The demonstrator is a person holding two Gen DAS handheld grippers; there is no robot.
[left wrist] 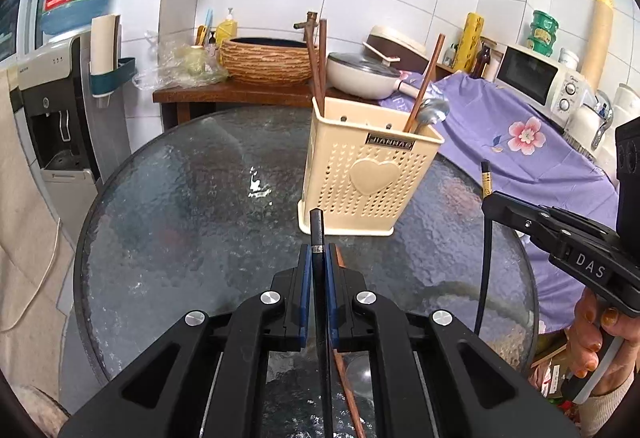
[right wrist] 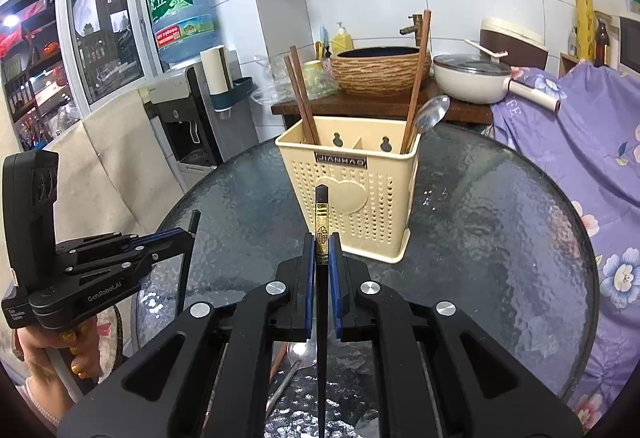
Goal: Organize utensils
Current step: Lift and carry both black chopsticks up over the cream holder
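Chopsticks fill both my grippers: the left gripper (left wrist: pixel 317 258) is clamped on a plain black chopstick (left wrist: pixel 317 234), and the right gripper (right wrist: pixel 321 250) is clamped on a black chopstick with gold markings (right wrist: pixel 321 226). I hold both above the round glass table (left wrist: pixel 180 198), on its near side. Farther back on the table stands the cream utensil holder (right wrist: pixel 352 194), with two brown chopsticks (right wrist: pixel 302 98) in its left compartment and one brown chopstick (right wrist: pixel 418 78) plus a metal spoon (right wrist: pixel 432 112) in its right. Below my right gripper, another spoon (right wrist: pixel 298 356) lies on the glass. Behind the table I see a white pan (right wrist: pixel 472 82).
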